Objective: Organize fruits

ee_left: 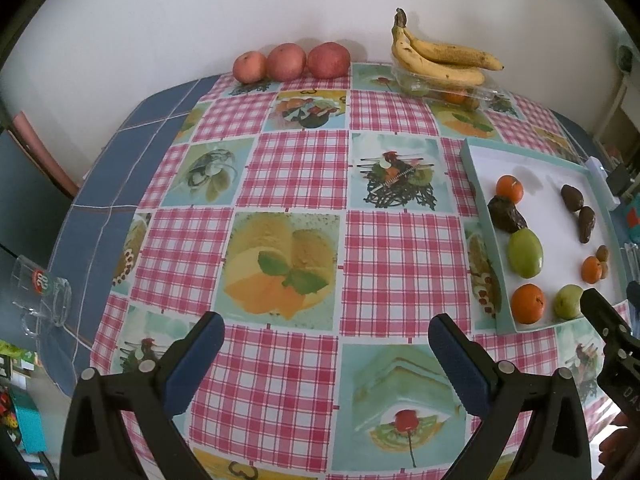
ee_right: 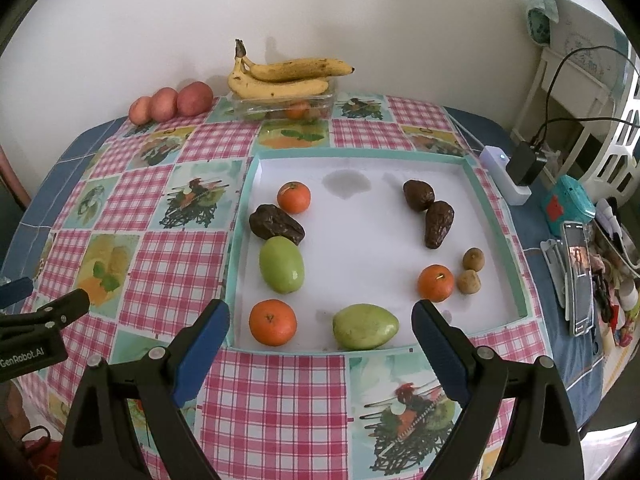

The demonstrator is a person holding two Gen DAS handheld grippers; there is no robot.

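Observation:
A white tray (ee_right: pixel 496 240) with a teal rim lies on the checked tablecloth. It holds three oranges (ee_right: pixel 273 322), two green fruits (ee_right: pixel 365 327), three dark brown fruits (ee_right: pixel 439 224) and two small brown ones (ee_right: pixel 473 259). My right gripper (ee_right: pixel 322 312) hovers open over the tray's near edge, nothing between its fingers. My left gripper (ee_left: pixel 326 326) is open above bare cloth left of the tray (ee_left: pixel 470 156). Three red apples (ee_left: pixel 289 61) and bananas (ee_left: pixel 440 58) on a clear box (ee_left: pixel 440 88) sit by the wall.
A glass mug (ee_left: pixel 42 292) stands near the table's left edge. Right of the tray are a white device with a black plug (ee_right: pixel 508 168), a teal case (ee_right: pixel 568 204), a phone (ee_right: pixel 578 276) and small clutter. A white wall backs the table.

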